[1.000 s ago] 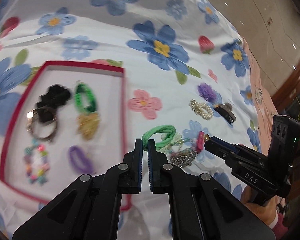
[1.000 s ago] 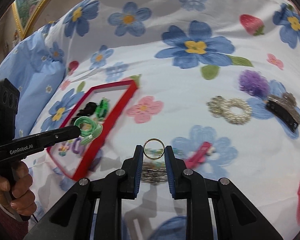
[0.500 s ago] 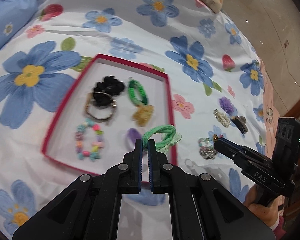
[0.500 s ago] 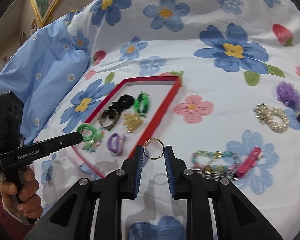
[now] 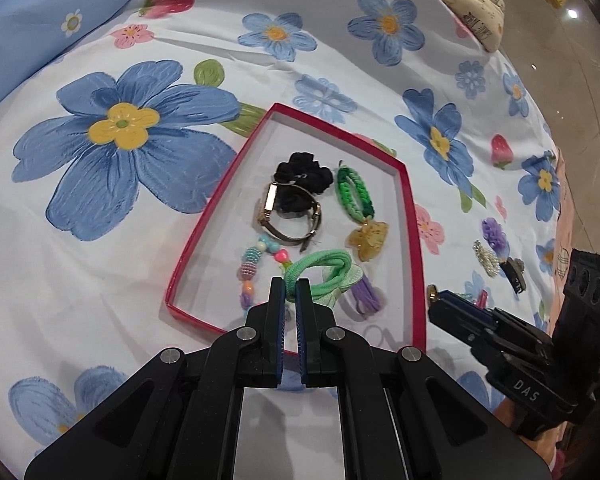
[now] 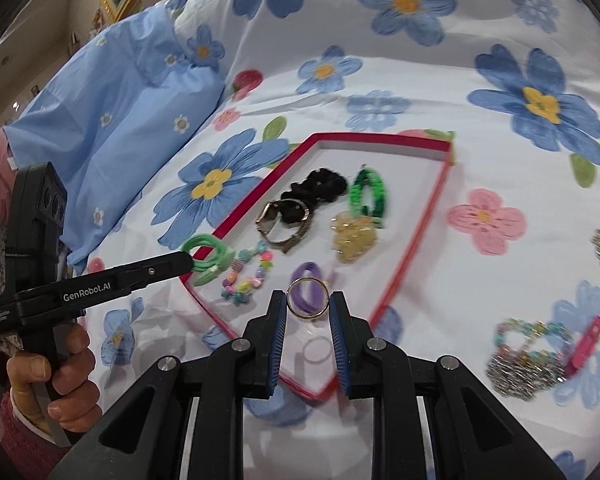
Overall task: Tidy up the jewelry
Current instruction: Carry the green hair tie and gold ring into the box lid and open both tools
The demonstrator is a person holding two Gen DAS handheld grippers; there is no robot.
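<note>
Now our left gripper (image 5: 291, 290) is clenched on a light green hair tie (image 5: 325, 270), pinching one end of its loop so the rest trails up and to the right across the middle of the left wrist view, its long axis lying roughly level. Our right gripper (image 6: 308, 304) grasps a thin gold ring (image 6: 307, 297) between its pads, the ring standing on edge with its opening facing the camera. Both pieces hang above the near end of the red-rimmed box (image 5: 416, 240), which sits mid-frame in both views.

Inside the box we already see a black scrunchie (image 5: 303, 174), a watch (image 5: 290, 218), a braided green band (image 5: 354, 194), an amber clip (image 5: 366, 238), a bead bracelet (image 6: 246, 276) and a purple tie (image 6: 310, 290), so we judge the sorting well advanced. Left on the flowered bedspread (image 6: 480, 12), at the lower right of the right wrist view, are a heap of chain and bead bracelets (image 6: 528, 354) and a pink clip (image 6: 586, 346); at the right edge of the left wrist view lie a pearl piece (image 5: 486, 258), a purple flower piece (image 5: 495, 234) and a dark clip (image 5: 514, 274).
</note>
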